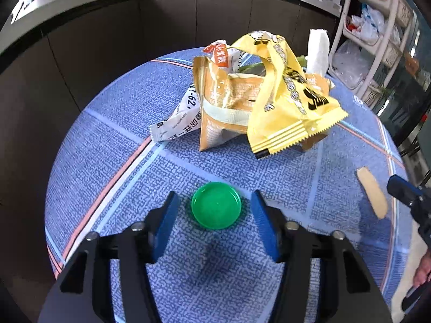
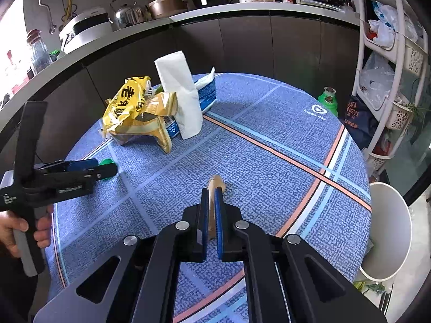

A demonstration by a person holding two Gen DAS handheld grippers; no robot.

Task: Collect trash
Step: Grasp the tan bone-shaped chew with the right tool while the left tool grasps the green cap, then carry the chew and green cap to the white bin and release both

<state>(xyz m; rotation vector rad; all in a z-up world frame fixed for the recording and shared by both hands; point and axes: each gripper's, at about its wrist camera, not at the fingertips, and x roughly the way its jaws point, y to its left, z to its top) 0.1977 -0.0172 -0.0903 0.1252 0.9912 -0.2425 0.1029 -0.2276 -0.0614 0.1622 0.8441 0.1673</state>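
- The left gripper [image 1: 215, 210] stands wide open low over the round table [image 1: 113, 140], its blue pads on either side of a green lid [image 1: 216, 205] with a gap on each side; neither pad touches the lid.
- The lid lies flat on the blue patterned cloth, on the near-left part of the tabletop, clear of the wrapper pile behind it.
- That pile holds a yellow wrapper [image 1: 285, 94] draped over a tan torn packet [image 1: 229, 102], with a white printed wrapper [image 1: 177, 118] sticking out to its left; a folded white paper towel [image 2: 180, 94] stands upright just behind, against a blue box [image 2: 206, 94].
- The right gripper [image 2: 212, 215] is closed narrowly on a pale tan strip [image 2: 215, 185], which pokes forward past the fingertips above the cloth.
- From the left wrist view the same strip [image 1: 371, 192] sits near the right-hand rim of the table.
- The middle and far-right stretch of the cloth lies open between the pile and the rim.
- Beyond the right rim stand a white bin [image 2: 388, 231], a green bottle [image 2: 328, 101] and a white shelf rack [image 2: 382, 86]; dark cabinets [image 2: 242, 48] curve close around the far edge.
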